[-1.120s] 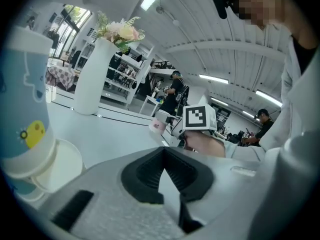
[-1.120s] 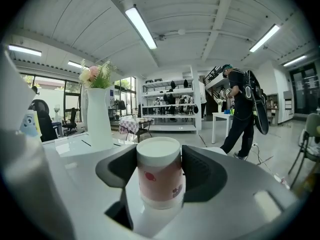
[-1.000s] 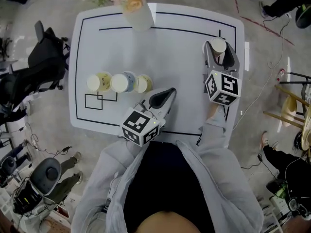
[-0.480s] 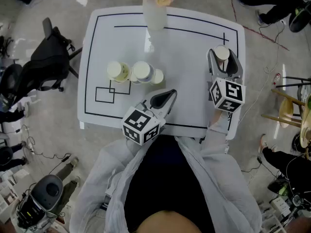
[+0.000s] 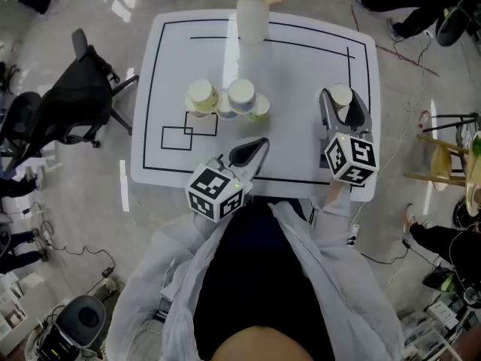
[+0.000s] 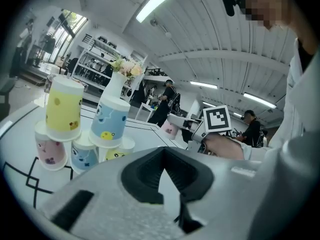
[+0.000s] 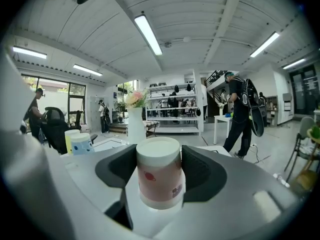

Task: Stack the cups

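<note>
right tool (image 5: pixel 343 102) clamped on the pink cup (image 7: pixel 159 176) | left tool (image 5: pixel 255 146) jaws together, nothing in 'em | five-cup pyramid (image 5: pixel 229 102) sitting on table (image 5: pixel 301 62)

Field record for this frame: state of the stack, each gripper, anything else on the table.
stack: five cups, three below, yellow cup and blue cup on top
right gripper: shut on pink cup, upside down, apart from the stack
left gripper: shut, empty
table: also holds a vase at the far edge
</note>
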`<control>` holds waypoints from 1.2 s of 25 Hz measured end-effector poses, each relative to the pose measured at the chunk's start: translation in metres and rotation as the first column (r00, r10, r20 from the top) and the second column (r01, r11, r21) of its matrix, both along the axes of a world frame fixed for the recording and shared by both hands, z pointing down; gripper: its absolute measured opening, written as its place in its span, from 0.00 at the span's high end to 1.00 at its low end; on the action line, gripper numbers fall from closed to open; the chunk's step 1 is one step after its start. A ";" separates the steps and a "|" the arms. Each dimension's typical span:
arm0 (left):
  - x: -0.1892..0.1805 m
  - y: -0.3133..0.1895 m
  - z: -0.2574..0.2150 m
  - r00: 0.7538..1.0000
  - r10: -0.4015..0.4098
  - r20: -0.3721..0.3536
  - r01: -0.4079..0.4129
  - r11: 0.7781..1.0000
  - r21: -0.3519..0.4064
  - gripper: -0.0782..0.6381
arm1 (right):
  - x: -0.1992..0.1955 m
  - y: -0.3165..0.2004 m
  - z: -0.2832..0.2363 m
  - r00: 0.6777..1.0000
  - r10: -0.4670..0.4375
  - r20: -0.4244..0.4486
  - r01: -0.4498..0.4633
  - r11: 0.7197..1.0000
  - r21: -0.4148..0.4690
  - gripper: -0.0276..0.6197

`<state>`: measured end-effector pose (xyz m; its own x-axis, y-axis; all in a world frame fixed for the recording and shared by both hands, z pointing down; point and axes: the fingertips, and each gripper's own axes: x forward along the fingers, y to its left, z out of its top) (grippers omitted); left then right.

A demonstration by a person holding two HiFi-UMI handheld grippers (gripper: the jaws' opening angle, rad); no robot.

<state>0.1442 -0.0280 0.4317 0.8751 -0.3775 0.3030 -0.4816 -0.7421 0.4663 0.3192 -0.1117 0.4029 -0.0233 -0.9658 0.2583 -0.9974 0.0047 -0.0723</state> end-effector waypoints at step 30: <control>-0.156 -0.011 -0.006 0.982 -0.185 -0.022 0.186 0.982 0.036 0.90 | -0.186 -0.025 -0.106 0.965 -0.261 0.007 0.259 0.958 0.127 0.51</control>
